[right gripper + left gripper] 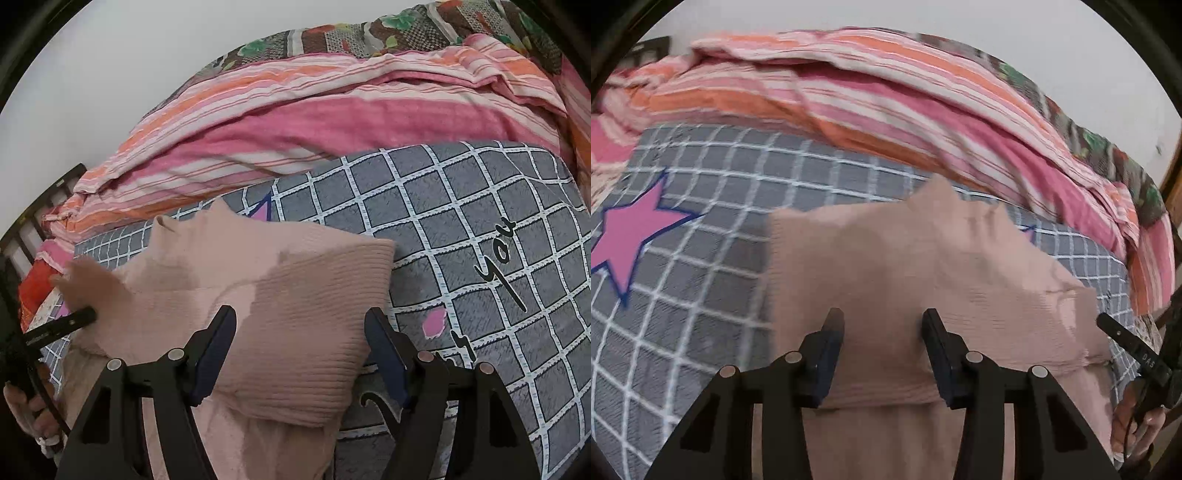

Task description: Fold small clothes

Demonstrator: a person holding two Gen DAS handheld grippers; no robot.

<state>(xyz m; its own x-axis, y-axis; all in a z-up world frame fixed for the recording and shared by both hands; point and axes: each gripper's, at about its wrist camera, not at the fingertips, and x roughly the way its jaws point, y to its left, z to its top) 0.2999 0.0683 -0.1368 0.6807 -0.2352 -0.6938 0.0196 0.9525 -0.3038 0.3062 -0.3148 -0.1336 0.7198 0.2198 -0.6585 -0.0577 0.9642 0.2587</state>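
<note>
Here, ribbed pink knit garment (295,332) lies rumpled between both grippers' open jaws, unpinched.

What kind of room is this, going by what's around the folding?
Most likely a bedroom: the pink garment lies on a bed with a grey checked sheet, a striped pink and orange quilt is bunched behind it, and a plain wall rises beyond.

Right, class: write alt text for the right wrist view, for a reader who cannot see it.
A dusty-pink ribbed knit garment, partly folded, lies on a grey bedsheet with a white grid, between the open black fingers of the right gripper. The left gripper reaches its left edge, and a pink-and-orange striped blanket is bunched behind.
</note>
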